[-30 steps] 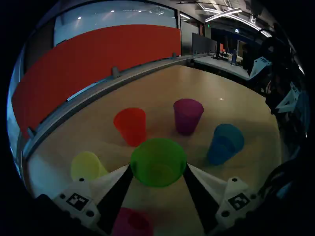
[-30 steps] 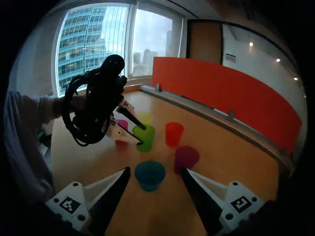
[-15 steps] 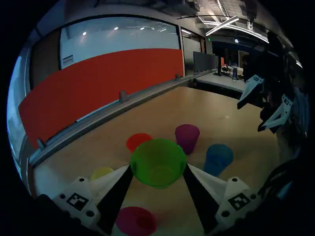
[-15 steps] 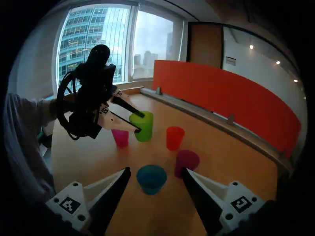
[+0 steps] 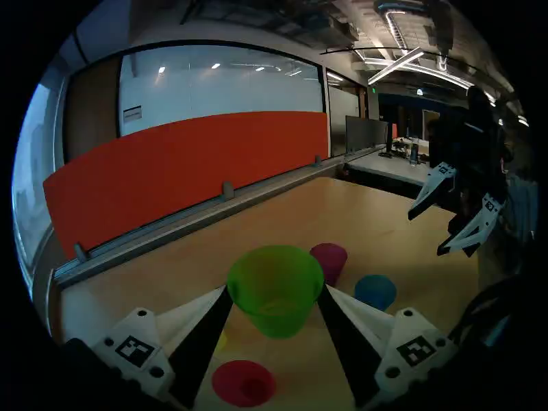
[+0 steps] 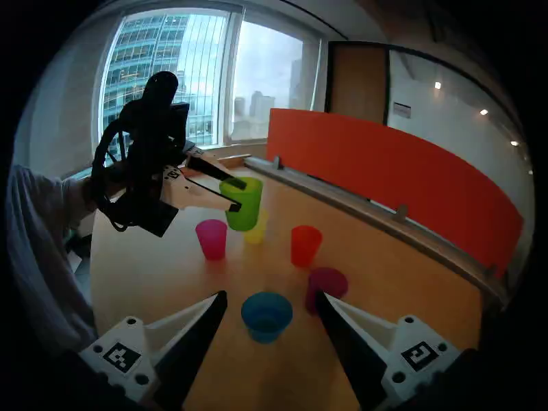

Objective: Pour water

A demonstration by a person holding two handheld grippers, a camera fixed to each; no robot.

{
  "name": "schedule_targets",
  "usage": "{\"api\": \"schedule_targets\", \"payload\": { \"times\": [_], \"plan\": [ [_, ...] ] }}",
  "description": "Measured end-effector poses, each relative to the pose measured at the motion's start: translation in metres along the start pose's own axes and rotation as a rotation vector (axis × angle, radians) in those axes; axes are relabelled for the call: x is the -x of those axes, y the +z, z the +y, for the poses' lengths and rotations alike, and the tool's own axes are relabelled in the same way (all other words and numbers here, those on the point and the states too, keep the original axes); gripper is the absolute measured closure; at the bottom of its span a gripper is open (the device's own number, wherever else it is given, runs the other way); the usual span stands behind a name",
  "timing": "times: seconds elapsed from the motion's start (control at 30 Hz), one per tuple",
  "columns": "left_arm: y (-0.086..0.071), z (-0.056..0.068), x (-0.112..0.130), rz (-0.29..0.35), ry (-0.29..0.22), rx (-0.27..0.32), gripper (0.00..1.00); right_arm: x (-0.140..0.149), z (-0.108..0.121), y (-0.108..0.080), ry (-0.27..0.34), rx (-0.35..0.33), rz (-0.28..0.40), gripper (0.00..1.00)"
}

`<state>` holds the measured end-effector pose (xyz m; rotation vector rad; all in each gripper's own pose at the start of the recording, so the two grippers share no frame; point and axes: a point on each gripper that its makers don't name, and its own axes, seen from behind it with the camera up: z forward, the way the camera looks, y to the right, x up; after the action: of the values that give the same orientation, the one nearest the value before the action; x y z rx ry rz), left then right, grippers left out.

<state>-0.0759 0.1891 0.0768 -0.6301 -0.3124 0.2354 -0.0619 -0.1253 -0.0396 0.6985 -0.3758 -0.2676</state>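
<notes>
green cup (image 5: 275, 288) upright, gripped by raised left tool (image 5: 274, 293); right tool (image 6: 270, 295) unclenched, empty

Open-plan office, daylight at one end, dim at other. Pale wooden tabletop (image 6: 425, 288) across foreground. Along far edge: grey metal rail (image 5: 171, 229) with small brackets, long orange divider panel (image 5: 185, 161) above it. Behind panel: frosted glass wall (image 5: 219, 89), small ceiling spots reflected in it. Wooden door (image 6: 355, 79) beside glass, small sign (image 6: 399, 109) just next to door. Tall windows (image 6: 267, 75) at table's end; glass high-rise (image 6: 157, 68) and hazy skyline outside. Farther desks (image 5: 387, 159) and grey screen (image 5: 363, 130) in dim area, strip lights (image 5: 411, 63) overhead.
</notes>
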Motion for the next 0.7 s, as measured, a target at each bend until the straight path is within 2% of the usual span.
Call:
{"api": "schedule_targets", "payload": {
  "times": [0.5,0.7],
  "plan": [
    [-0.038,-0.012,-0.044,0.152,-0.027,-0.028,0.13,-0.001,-0.001,0.006,-0.003,0.003,-0.004,0.00],
    [-0.050,-0.015,-0.050,0.185,-0.023,-0.038,0.13,-0.003,-0.002,0.008,-0.003,0.001,-0.003,0.01]
  ]
}}
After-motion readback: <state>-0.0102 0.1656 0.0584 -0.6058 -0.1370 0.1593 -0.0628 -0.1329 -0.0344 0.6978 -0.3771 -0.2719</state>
